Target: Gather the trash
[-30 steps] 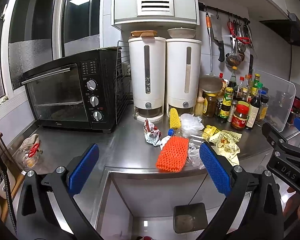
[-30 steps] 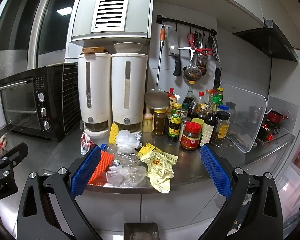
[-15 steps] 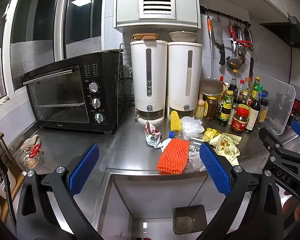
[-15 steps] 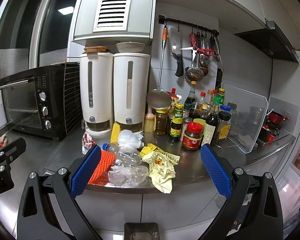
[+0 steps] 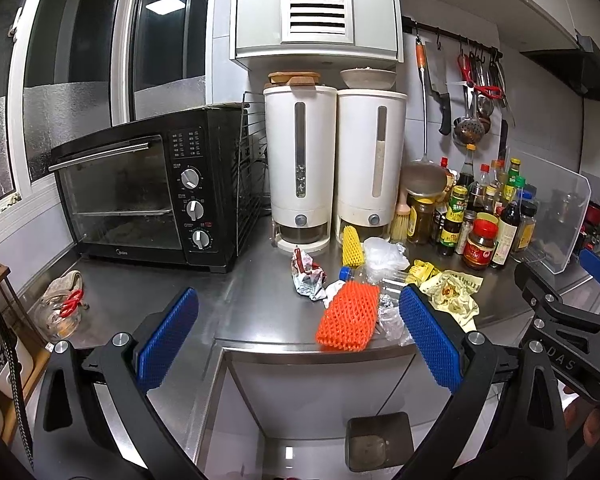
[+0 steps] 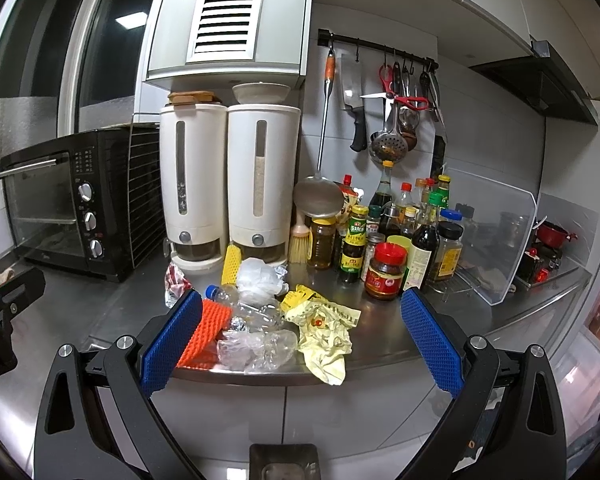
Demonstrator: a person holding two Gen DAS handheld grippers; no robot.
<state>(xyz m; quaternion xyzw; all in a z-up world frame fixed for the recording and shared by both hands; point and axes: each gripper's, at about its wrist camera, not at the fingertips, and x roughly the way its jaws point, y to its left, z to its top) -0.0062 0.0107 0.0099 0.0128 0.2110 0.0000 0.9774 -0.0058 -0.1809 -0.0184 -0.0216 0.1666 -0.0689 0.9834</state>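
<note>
A heap of trash lies near the front edge of the steel counter point(image 5: 148, 292): an orange foam net point(image 5: 348, 318), a crumpled red-and-white wrapper point(image 5: 306, 274), a clear plastic bottle point(image 6: 246, 306) with a blue cap, a white plastic bag point(image 6: 258, 278), a clear crumpled bag point(image 6: 256, 350), a yellow paper wrapper point(image 6: 326, 334) and a yellow foam net point(image 5: 351, 245). My left gripper point(image 5: 296, 340) hangs open in front of the counter edge, short of the orange net. My right gripper point(image 6: 300, 342) is open too, framing the heap from the front. Neither holds anything.
A black toaster oven point(image 5: 148, 204) fills the counter's left. Two white dispensers point(image 5: 300, 168) stand behind the trash. Sauce bottles and jars point(image 6: 386, 276) crowd the right, beside a clear splash guard point(image 6: 496, 240). Knives and ladles hang on a rail point(image 6: 380, 54). A cloth with red scissors point(image 5: 62, 304) lies far left.
Both grippers have drifted slightly closer to the counter and upward; the trash heap looks a little larger. Nothing has been touched or taken hold of.
</note>
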